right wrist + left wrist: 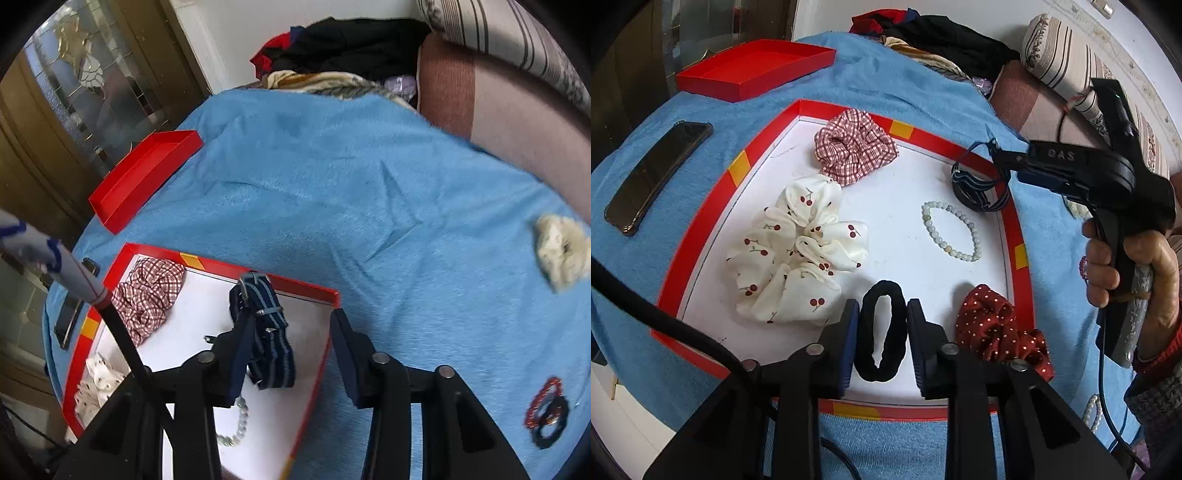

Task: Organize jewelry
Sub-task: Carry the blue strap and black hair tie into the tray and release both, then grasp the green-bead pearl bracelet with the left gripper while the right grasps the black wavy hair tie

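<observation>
The left gripper (882, 336) hangs over the red-rimmed tray (698, 236), jaws released, straddling a black hair tie (882, 332) without pressing it. The tie lies flat on the white tray floor at about 6 o'clock, its long axis running from 12 to 6 o'clock in the left wrist view.

Around it in the tray: a cherry scrunchie (798, 254) at 9 o'clock, a checked scrunchie (855, 147) at 12 o'clock, a bead bracelet (951, 230) near the middle with its long axis from 11 to 5 o'clock, and a dotted red scrunchie (997, 325) at 5 o'clock.

The right gripper (291, 350), held by a hand (1126, 273), is at the tray's 2 o'clock corner with jaws released. A striped strap (266, 325) lies bunched there, beside the left finger (236, 354); whether it touches the finger I cannot tell.

The tray sits on a blue blanket (369, 184). Also on the blanket: a phone (657, 177), a red lid (753, 70), a cream scrunchie (561, 254) and a red-and-black bracelet pair (546, 413).
</observation>
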A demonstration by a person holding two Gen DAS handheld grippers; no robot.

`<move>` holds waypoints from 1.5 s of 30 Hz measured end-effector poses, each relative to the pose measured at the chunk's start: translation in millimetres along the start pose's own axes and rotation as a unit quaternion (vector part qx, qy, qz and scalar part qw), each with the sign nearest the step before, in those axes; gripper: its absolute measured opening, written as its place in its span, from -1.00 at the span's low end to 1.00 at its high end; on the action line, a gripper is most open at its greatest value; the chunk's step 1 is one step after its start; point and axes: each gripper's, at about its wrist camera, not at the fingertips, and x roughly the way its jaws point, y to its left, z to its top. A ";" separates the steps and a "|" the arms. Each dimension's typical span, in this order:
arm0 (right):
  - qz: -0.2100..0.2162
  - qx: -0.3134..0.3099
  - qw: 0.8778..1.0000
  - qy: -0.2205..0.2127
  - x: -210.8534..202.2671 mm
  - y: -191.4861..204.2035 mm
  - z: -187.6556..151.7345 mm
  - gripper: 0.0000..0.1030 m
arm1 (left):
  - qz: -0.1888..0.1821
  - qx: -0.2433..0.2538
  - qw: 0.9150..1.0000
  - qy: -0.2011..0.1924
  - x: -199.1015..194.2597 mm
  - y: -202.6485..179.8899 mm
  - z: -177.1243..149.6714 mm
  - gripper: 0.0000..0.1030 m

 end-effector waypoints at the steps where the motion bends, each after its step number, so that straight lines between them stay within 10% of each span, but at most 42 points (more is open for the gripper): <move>1: 0.000 0.001 1.000 -0.004 -5.4 -3.8 -0.1 -0.06 | 0.001 0.000 1.000 -0.002 -2.1 -0.3 0.1 -0.44; 16: -0.036 0.087 0.995 -0.025 -132.6 -129.9 -98.5 0.09 | -0.007 0.028 0.999 -0.037 -47.5 -42.3 -10.0 -0.23; 28: -0.076 0.184 0.980 -0.008 -197.8 -231.9 -227.6 0.09 | -0.068 0.127 0.990 0.006 -22.2 -162.9 -31.0 -0.21; 36: -0.060 0.179 0.982 -0.025 -172.9 -244.8 -204.7 0.02 | -0.124 0.158 0.978 0.057 20.1 -229.7 -48.2 -0.21; 45: -0.029 0.165 0.986 -0.022 -111.5 -260.2 -138.0 -0.15 | -0.203 0.265 0.937 0.107 34.1 -282.4 -114.4 -0.21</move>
